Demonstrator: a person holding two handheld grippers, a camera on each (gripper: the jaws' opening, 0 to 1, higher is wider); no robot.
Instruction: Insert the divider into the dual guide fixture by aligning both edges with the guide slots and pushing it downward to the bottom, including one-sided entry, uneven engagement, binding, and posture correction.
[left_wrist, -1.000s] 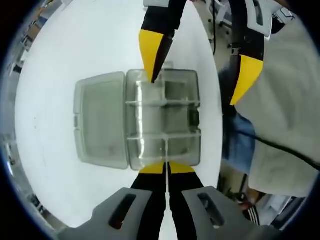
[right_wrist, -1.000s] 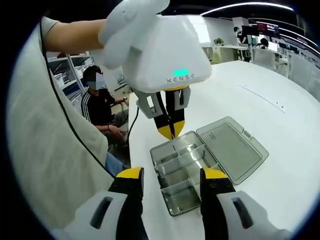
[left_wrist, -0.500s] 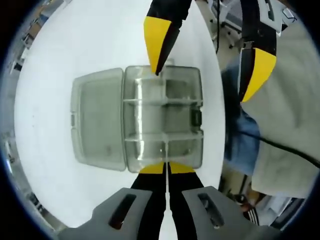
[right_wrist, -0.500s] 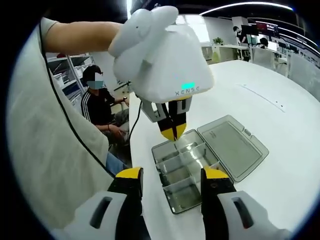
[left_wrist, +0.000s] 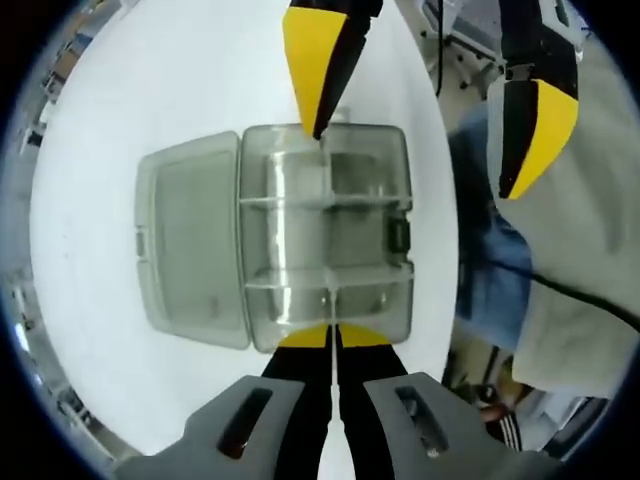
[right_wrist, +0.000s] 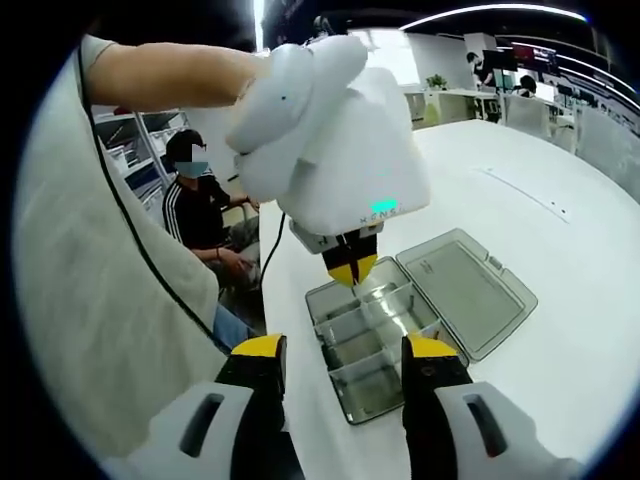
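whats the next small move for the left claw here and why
Probably ease the left claw straight down. It is shut on the thin clear divider, which stands at the near end of the open compartment box but does not look seated. The right claw waits open.

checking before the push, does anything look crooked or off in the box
Nothing stands out. The clear box sits flat on the white table, lid open, its two cross dividers looking parallel. The left hand-held gripper pinches a thin divider at the near wall.
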